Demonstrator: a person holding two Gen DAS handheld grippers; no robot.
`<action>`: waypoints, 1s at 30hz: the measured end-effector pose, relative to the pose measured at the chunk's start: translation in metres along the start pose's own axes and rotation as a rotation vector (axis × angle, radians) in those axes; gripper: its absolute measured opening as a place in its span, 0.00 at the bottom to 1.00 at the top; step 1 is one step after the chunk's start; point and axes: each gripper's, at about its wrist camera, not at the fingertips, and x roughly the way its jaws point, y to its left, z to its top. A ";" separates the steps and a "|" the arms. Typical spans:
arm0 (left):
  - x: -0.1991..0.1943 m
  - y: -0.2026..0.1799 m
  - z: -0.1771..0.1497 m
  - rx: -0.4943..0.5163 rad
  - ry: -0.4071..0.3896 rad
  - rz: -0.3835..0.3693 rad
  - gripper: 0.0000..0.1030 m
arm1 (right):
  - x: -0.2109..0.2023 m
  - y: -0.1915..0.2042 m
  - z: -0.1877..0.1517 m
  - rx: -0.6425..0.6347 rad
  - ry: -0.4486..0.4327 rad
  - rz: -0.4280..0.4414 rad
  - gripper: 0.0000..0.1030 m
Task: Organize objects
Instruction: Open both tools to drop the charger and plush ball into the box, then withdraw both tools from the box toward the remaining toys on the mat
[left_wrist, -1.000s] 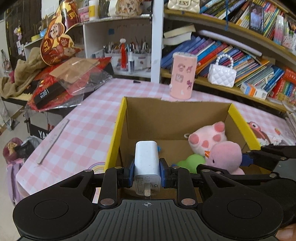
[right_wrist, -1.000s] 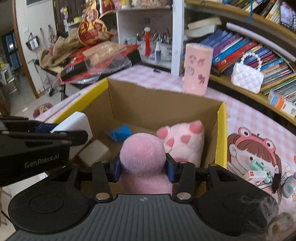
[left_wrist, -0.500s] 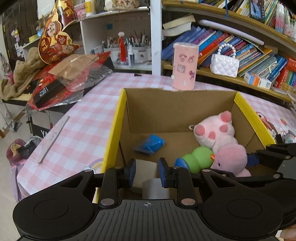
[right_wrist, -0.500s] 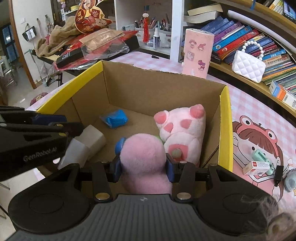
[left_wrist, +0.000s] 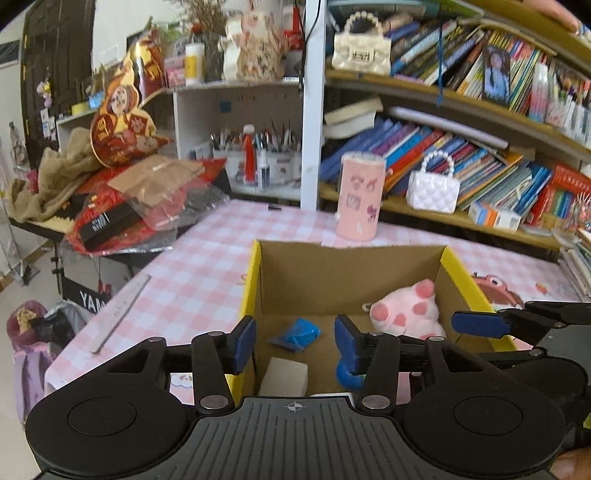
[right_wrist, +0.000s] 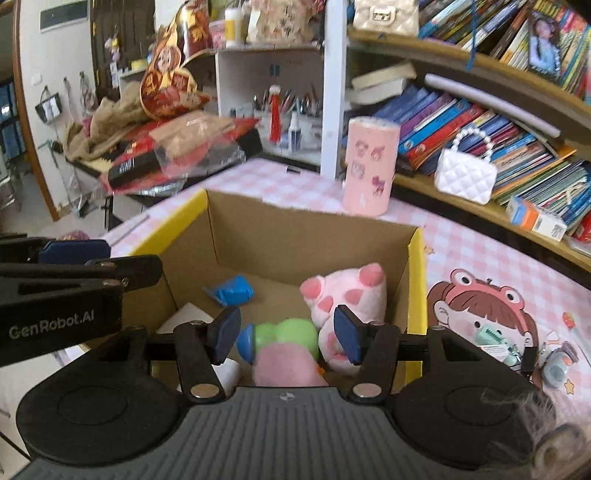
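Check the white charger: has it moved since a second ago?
Yes. The white charger has left the left gripper, whose jaws have just opened, and lies on the cardboard box floor near its yellow left wall.

The table, covered in pink-and-white check, carries an open cardboard box with yellow-edged flaps. A pink cylindrical container stands at the box's 12 o'clock (upright, just beyond the far wall). A grey ruler lies at 9 o'clock.

Matt cardboard box, fuzzy plush pig
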 end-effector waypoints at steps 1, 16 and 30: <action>-0.005 0.001 -0.001 0.000 -0.011 0.000 0.50 | -0.004 0.001 0.000 0.004 -0.010 -0.006 0.54; -0.054 0.037 -0.027 -0.039 -0.061 0.010 0.57 | -0.060 0.039 -0.024 0.020 -0.086 -0.127 0.54; -0.087 0.045 -0.070 0.000 0.019 -0.082 0.64 | -0.097 0.067 -0.074 0.089 -0.007 -0.204 0.54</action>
